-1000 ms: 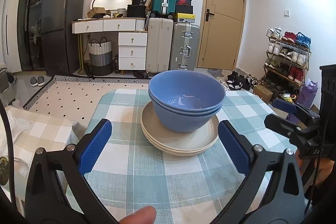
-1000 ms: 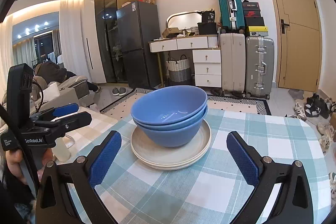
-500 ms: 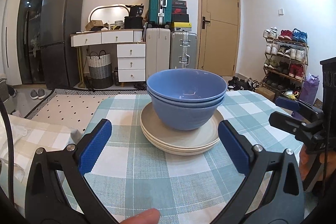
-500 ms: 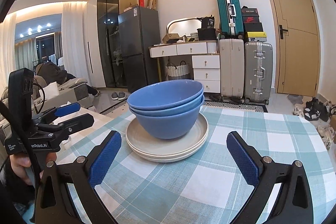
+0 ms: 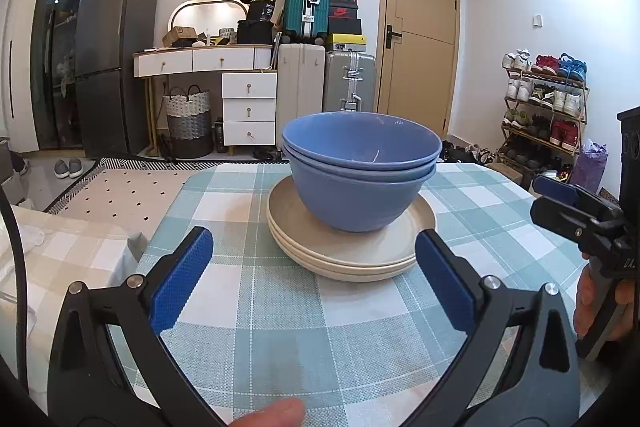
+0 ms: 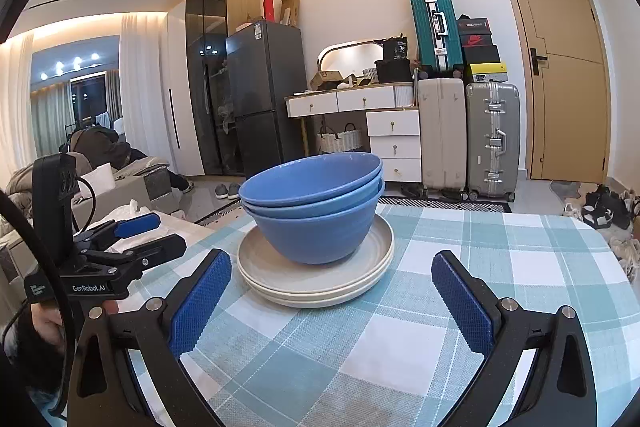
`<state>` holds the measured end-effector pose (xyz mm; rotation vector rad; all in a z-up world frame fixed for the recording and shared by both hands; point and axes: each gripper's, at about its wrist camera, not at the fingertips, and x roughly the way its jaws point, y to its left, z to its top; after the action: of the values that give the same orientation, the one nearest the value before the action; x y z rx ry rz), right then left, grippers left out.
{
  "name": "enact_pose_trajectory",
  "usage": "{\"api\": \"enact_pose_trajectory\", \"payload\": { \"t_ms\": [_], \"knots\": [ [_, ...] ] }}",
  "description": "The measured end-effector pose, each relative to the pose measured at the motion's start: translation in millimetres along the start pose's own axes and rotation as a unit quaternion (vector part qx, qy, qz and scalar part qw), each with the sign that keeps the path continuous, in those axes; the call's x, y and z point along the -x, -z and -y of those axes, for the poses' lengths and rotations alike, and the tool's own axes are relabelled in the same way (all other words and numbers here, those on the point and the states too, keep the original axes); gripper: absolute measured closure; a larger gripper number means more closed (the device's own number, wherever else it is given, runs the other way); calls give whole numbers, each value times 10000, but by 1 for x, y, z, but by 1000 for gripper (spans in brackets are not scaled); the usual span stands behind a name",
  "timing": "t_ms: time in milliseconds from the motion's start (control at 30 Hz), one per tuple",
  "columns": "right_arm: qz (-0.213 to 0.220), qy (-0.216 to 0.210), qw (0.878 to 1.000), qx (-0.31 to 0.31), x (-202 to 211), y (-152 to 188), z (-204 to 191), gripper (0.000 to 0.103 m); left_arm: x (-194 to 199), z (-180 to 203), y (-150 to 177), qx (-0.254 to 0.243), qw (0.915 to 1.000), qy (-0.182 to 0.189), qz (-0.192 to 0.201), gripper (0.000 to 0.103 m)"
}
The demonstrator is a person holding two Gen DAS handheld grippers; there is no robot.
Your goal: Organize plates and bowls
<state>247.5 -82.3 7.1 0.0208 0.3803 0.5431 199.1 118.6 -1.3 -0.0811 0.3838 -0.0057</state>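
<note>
Both my grippers wide apart, holding nothing

My left gripper point(image 5: 312, 279) and right gripper point(image 6: 330, 297) gape empty over the checked tablecloth point(image 5: 280, 327) — just beyond, blue bowls point(image 5: 362, 167) sit nested on stacked plates point(image 5: 352, 251); suitcases point(image 5: 326, 83) behind.

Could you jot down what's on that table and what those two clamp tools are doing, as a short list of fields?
surface: table with checked cloth
bowls: blue bowls nested, at least two
plates: cream plates stacked under the bowls
stack position: near the table's middle, ahead of both tools
left gripper: jaws wide open, holding nothing
right gripper: jaws wide open, holding nothing
contact: neither tool touches the stack
</note>
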Motion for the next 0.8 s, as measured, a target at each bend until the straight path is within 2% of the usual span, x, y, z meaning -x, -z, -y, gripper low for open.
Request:
{"api": "enact_pose_trajectory", "payload": {
  "t_ms": [267, 800],
  "knots": [
    [-116, 146, 9995, 258, -8, 8, -5, 1, -4, 2, 6, -176, 9998, 0, 37, 2],
    [18, 189, 9988, 455, -5, 11, -12, 1, -2, 5, 10, -273, 9995, 13, 175, 2]
  ]
}}
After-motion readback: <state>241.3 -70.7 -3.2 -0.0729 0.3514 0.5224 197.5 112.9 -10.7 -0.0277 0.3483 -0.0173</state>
